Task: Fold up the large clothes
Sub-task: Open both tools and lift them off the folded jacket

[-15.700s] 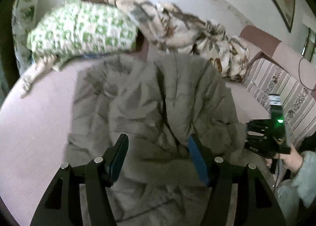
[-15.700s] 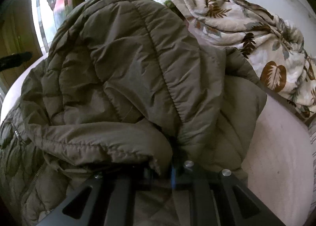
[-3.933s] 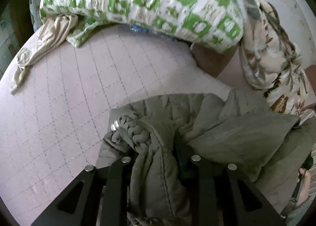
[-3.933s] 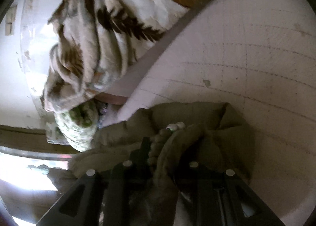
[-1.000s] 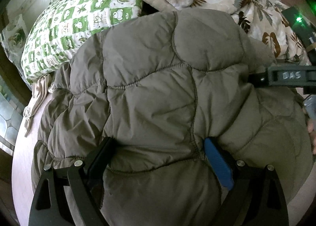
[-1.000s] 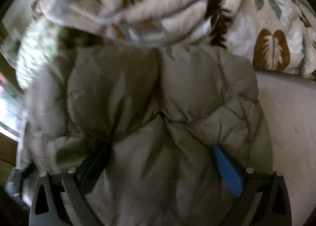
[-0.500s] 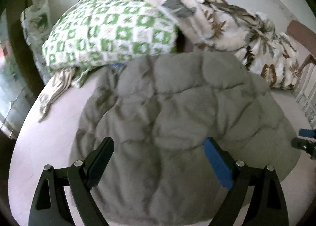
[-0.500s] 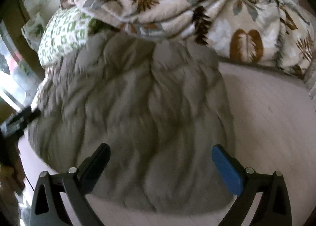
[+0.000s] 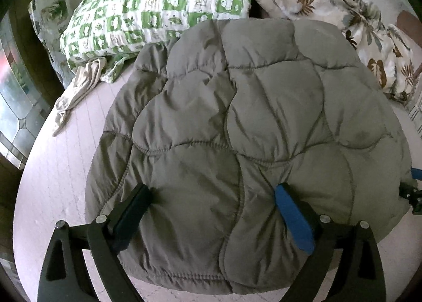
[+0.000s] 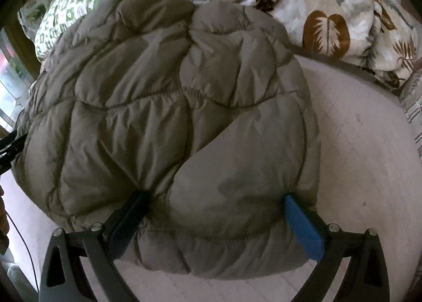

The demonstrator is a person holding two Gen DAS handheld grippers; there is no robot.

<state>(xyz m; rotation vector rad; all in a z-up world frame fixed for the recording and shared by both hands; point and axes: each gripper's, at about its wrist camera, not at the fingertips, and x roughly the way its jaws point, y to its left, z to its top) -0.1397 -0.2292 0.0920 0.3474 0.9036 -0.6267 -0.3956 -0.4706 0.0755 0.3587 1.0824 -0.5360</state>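
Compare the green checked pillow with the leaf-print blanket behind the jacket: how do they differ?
The pillow has small green and white squares; the blanket has large brown and grey leaves on cream. The pillow is plump and smooth; the blanket lies crumpled in folds. Both lie behind the jacket.

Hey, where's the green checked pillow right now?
In the left wrist view the green checked pillow lies upper left, just behind the folded grey jacket, beside the leaf-print blanket.
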